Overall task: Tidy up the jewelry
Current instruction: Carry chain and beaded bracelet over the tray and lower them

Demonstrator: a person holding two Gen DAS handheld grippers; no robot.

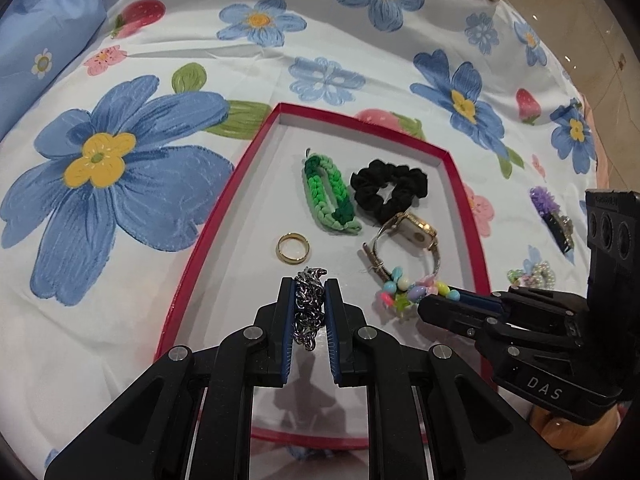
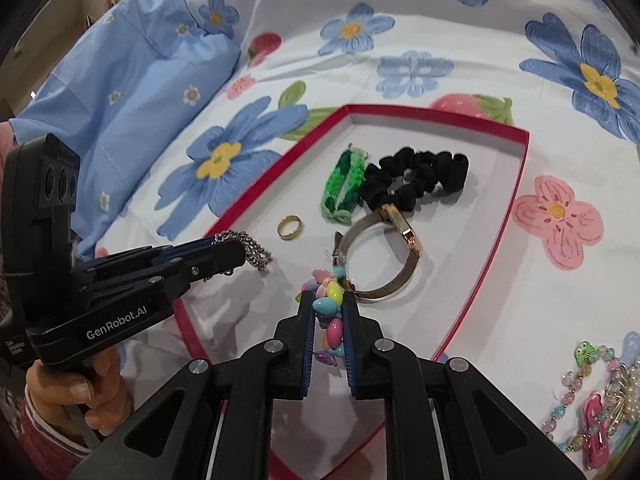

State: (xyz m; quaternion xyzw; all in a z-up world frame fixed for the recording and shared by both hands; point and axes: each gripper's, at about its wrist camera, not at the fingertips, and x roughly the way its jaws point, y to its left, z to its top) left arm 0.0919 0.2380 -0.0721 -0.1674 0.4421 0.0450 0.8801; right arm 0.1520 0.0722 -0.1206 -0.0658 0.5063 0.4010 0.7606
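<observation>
A red-rimmed tray [image 1: 256, 148] with a white floor lies on a bedsheet [image 1: 132, 292] printed with large blue flowers, pink blossoms and strawberries; a pale blue pillow [image 2: 132, 80] sits beyond the tray's far left corner, and tan floor tiles [image 1: 576, 20] show past the sheet's right edge. The left gripper [image 1: 310, 294] is clenched on a steel chain [image 1: 309, 308] over the tray's near left edge. The right gripper [image 2: 329, 312] grips a pastel bead bracelet [image 2: 330, 304] above the tray's near middle. On the tray floor rest a gold ring [image 1: 293, 247], a green braided band [image 1: 330, 192], a black scrunchie [image 1: 388, 188] touching it, and a gold watch [image 1: 408, 236]. More beaded pieces [image 2: 596, 396] lie on the sheet off the tray's near right corner.
</observation>
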